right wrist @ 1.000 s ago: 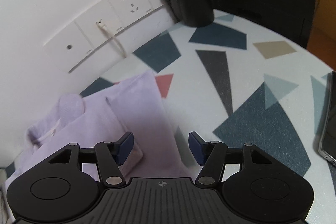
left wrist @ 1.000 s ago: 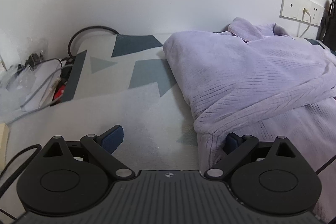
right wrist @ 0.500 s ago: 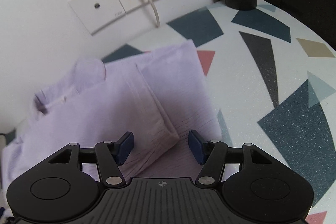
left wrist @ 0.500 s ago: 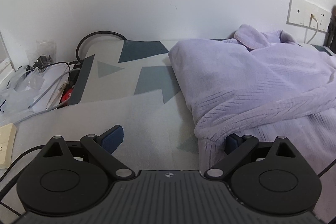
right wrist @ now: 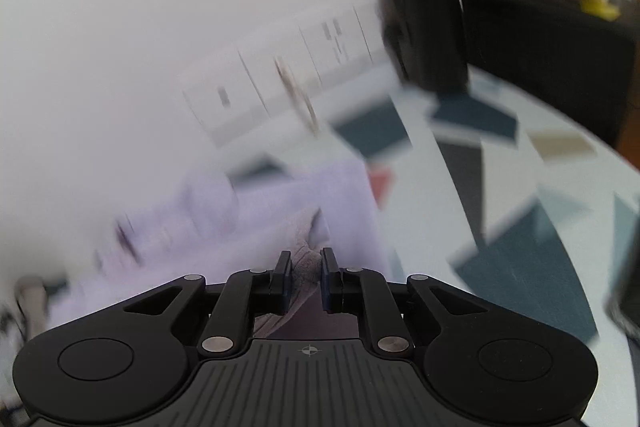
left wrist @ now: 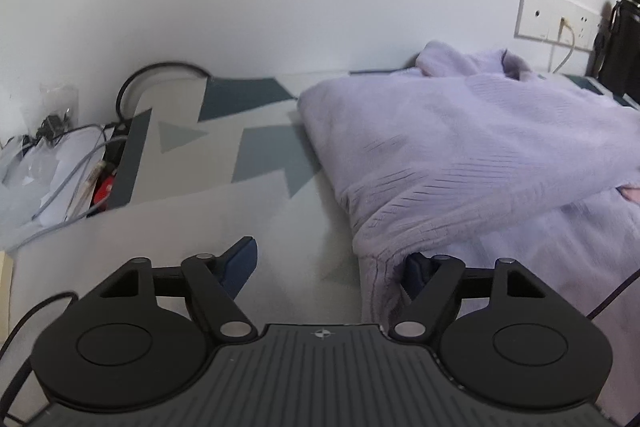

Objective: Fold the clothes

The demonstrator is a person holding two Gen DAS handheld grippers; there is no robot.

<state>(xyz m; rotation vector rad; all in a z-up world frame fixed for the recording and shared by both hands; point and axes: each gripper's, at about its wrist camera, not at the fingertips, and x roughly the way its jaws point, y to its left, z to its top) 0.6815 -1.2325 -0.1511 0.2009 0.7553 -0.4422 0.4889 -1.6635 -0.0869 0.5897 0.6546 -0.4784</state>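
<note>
L gripper, R gripper both closing

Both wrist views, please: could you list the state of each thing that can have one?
Lilac garment: rumpled, partly folded on the patterned table.
Left gripper: closing, garment's edge between its fingers, not yet pressed.
Right gripper: closing, pinching a bunch of garment.
White cable: plugged into the wall socket panel.

A lived-in home room is suggested: a patterned tablecloth ahead of the left gripper, cluttered cables to its left, wall sockets beyond.
</note>
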